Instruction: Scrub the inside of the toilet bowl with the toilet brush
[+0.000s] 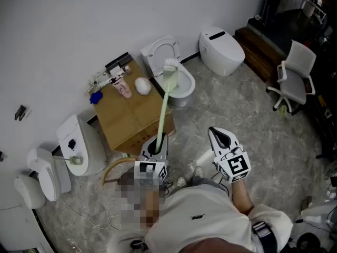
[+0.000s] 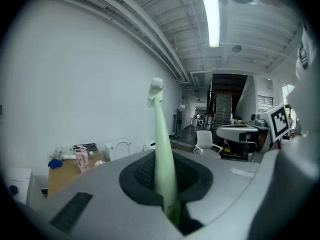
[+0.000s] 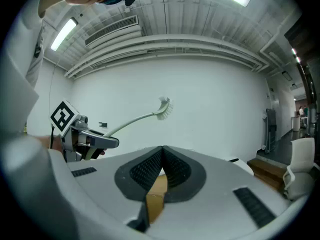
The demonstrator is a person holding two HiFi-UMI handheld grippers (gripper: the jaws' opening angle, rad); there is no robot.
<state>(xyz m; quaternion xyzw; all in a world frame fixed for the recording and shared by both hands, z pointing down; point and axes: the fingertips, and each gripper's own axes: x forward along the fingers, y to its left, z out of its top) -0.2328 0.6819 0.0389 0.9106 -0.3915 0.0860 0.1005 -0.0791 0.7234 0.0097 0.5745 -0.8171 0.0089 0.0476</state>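
Gripping the toilet brush (image 1: 164, 103) in the left gripper (image 1: 157, 144), with the right gripper (image 1: 220, 137) empty.

Seen in the left gripper view, the left gripper's (image 2: 167, 186) jaws are clamped tight on the lower end of the pale green handle of the toilet brush (image 2: 162, 144), which rises straight out from between them to its white bristle head, high against the wall. Seen in the right gripper view, the right gripper's (image 3: 161, 156) jaws are pressed together at their tips with nothing held; only brown cardboard shows through the gap beneath them, and the toilet brush (image 3: 134, 119) arcs up in the air on the left. From the head view, the brush head lines up with the rear rim of the toilet bowl (image 1: 187, 84), beside the cardboard box (image 1: 131, 117), and is not down inside the bowl.
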